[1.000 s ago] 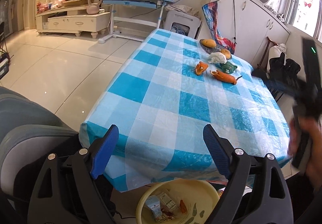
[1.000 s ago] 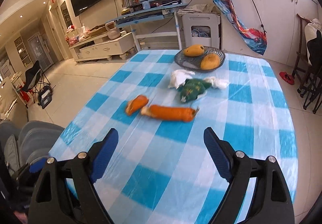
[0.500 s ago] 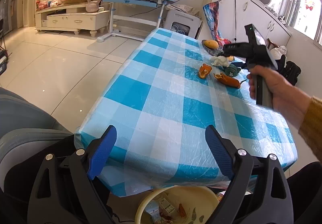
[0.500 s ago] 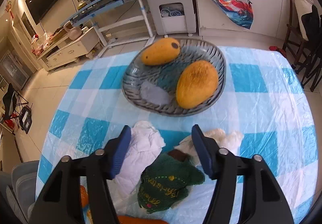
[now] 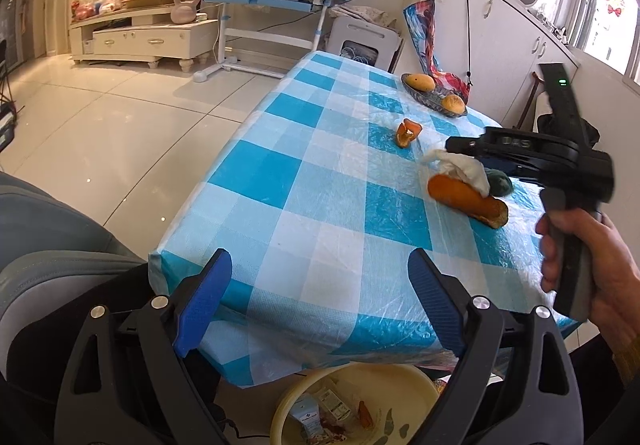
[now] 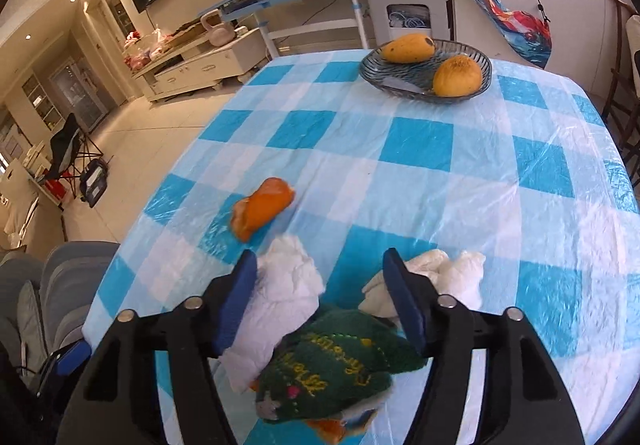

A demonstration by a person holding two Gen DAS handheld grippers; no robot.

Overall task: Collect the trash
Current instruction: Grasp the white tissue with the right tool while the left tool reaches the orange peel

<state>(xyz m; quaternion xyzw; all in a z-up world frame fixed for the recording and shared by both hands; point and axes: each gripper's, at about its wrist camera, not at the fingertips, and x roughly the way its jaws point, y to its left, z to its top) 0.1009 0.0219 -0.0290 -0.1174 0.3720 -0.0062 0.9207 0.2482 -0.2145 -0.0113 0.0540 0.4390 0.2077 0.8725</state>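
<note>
Left wrist view: your left gripper (image 5: 320, 301) hangs off the near edge of the tabletop (image 5: 280, 181), its blue pads spread wide with nothing between them. Below it, on the floor, sits a yellow basin (image 5: 404, 385) with some wrappers and scraps in it. Your right hand (image 5: 588, 261) grips the handle of the right gripper (image 6: 320, 309), which reaches over the trash at the right side of the checked cloth.

Right wrist view: the right gripper's jaws are opening. A white crumpled tissue (image 6: 280, 301) lies between them, against the left pad; whether that pad presses on it cannot be told. A second crumpled tissue (image 6: 444, 277) lies just outside the right finger. A green embroidered cloth piece (image 6: 328, 377) lies under the gripper, touching both tissues.

An orange peel piece (image 6: 260, 209) rests apart on the cloth, beyond the left pad. In the left wrist view a long orange peel (image 5: 464, 201) lies beside the tissue, partly under it. A grey dish (image 6: 400, 81) holding two mangoes (image 6: 456, 75) stands at the far end of the tabletop, well apart from the trash.
</note>
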